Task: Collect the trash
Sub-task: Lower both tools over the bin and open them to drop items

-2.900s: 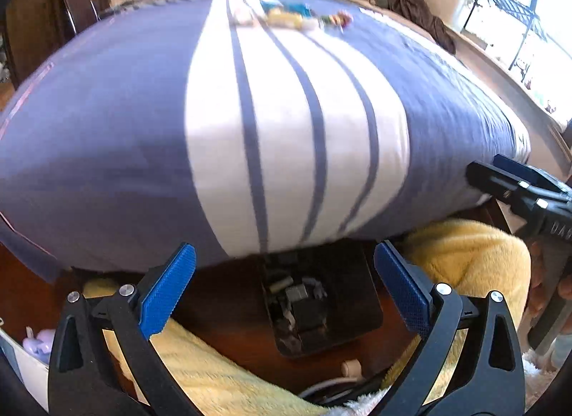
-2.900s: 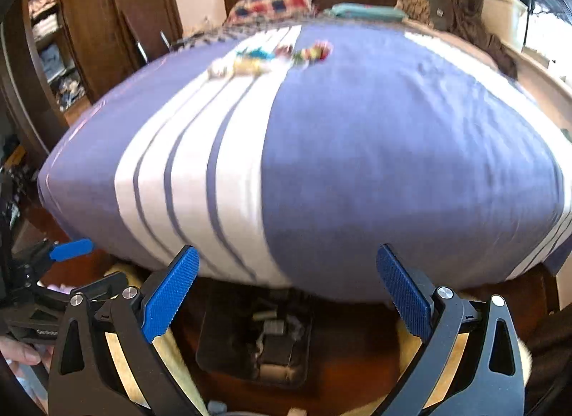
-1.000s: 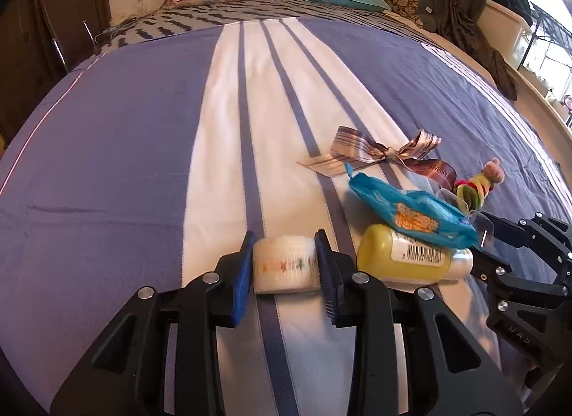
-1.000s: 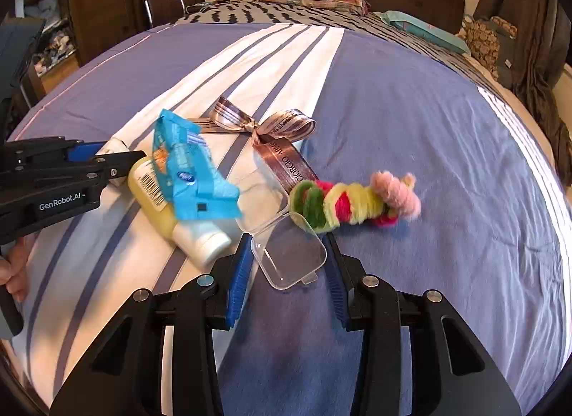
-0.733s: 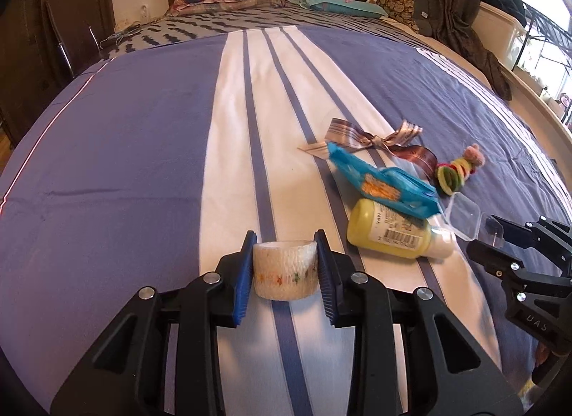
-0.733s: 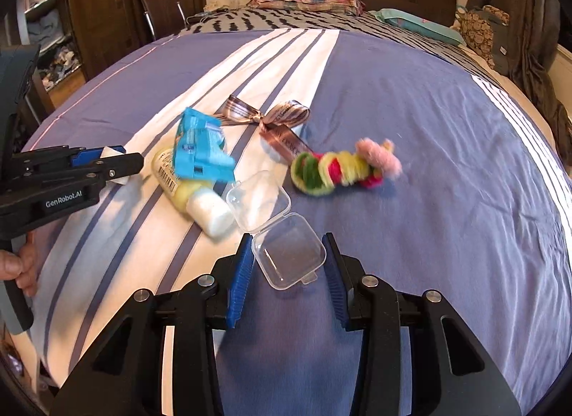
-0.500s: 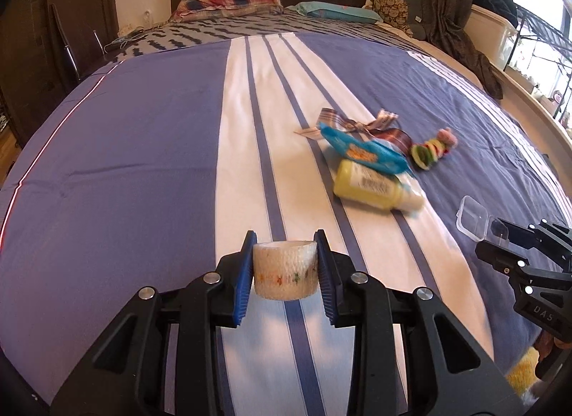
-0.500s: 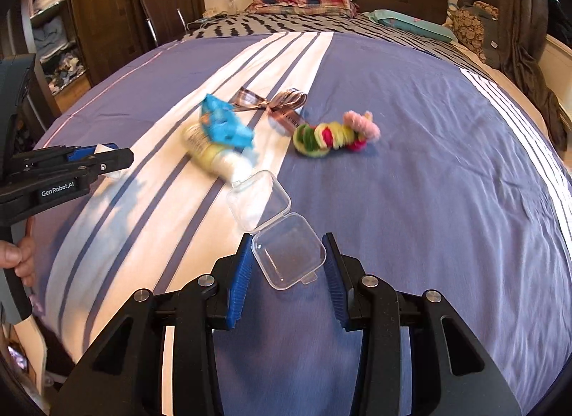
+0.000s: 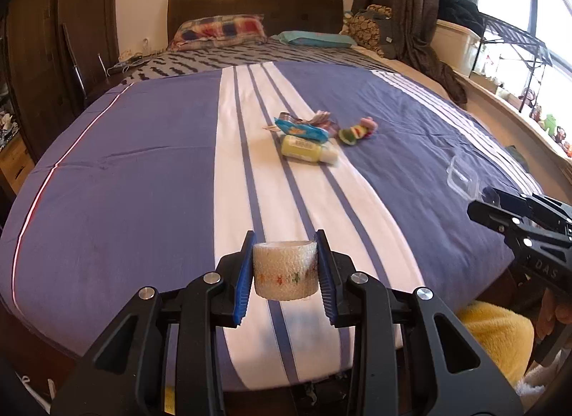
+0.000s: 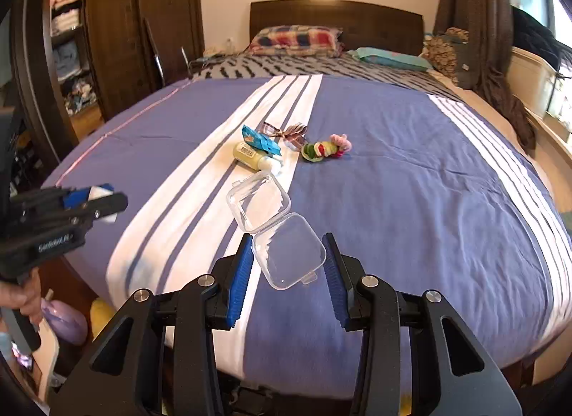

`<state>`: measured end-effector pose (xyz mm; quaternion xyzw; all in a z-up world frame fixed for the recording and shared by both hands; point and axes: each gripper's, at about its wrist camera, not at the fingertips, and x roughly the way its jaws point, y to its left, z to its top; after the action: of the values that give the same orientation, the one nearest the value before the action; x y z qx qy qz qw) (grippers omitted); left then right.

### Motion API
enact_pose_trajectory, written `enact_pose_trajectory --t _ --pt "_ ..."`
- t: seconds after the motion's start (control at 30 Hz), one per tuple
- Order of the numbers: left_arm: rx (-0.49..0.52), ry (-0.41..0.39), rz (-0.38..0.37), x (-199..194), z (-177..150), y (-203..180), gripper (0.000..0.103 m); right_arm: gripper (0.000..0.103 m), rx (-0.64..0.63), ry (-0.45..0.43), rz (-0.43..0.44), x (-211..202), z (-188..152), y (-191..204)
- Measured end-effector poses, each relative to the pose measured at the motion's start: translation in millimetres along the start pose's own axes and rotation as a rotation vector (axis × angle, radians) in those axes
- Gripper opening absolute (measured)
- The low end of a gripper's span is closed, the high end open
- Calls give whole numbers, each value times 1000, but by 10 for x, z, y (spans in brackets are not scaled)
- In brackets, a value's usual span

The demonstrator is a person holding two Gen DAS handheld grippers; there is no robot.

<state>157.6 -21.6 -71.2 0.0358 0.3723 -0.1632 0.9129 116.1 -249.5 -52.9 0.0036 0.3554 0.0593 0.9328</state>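
Lifted clear hinged case (image 10: 279, 237), empty

Bed (image 9: 143, 173): purple-blue cover with white stripes, filling most of both views. Dark wooden headboard (image 9: 254, 5) at the far end. Plaid pillow (image 9: 218, 30) in red, blue and yellow against the headboard; teal pillow (image 9: 314, 39) beside it. Zigzag-patterned blanket (image 9: 214, 64) across the upper bed. Brown curtain (image 9: 404, 5) hanging at the right. White storage bin (image 9: 454, 46) near the window. Dark wooden wardrobe (image 10: 118, 30) at the left, open shelves of folded clothes (image 10: 66, 44) beside it. Yellow fluffy fabric (image 9: 497, 337) below the bed's near edge.
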Motion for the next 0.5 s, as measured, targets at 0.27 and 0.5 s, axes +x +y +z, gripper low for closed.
enact_pose_trajectory --t 0.27,0.5 --pt "-2 -28 -46 -465 -534 -197 31 40 71 -62 44 -538 -473 78" --pt "-12 51 -79 -454 -1063 -313 31 40 94 -16 64 -613 -918 182"
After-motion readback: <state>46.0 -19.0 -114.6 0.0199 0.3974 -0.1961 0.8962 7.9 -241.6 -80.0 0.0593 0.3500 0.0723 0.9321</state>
